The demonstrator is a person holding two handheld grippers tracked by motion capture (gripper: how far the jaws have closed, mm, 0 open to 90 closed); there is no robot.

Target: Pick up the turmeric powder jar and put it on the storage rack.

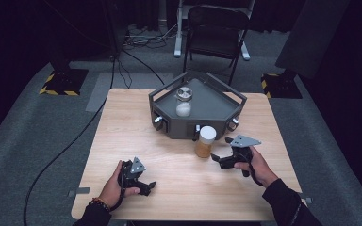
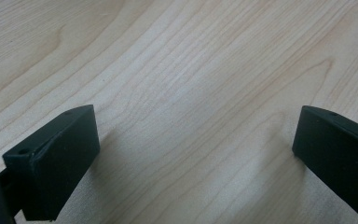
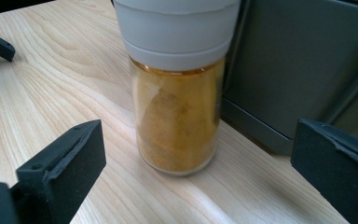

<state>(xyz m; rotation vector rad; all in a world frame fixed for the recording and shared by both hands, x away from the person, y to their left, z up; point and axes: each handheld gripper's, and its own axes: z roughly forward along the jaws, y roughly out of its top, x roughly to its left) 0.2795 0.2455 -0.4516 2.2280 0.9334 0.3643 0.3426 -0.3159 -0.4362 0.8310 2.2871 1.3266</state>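
Observation:
A glass spice jar [image 1: 205, 141] of orange powder with a white cap stands upright on the wooden table [image 1: 122, 136], just in front of a grey angular tray [image 1: 215, 123]. My right gripper [image 1: 221, 151] is open just right of the jar. In the right gripper view the jar [image 3: 177, 121] stands centred a little ahead of the open gripper [image 3: 198, 140], untouched, with the tray wall [image 3: 298, 70] behind it. My left gripper [image 1: 148, 187] rests near the table's front left, open. In the left gripper view the gripper [image 2: 196, 126] has bare wood between its jaws.
Inside the tray stand a jar with a silver lid [image 1: 184, 93] and a white-filled jar [image 1: 184, 109]. Knobs line the tray's front wall. Beyond the table are a black chair [image 1: 215, 28], floor cables and two stand bases [image 1: 61, 82] with yellow-black tape.

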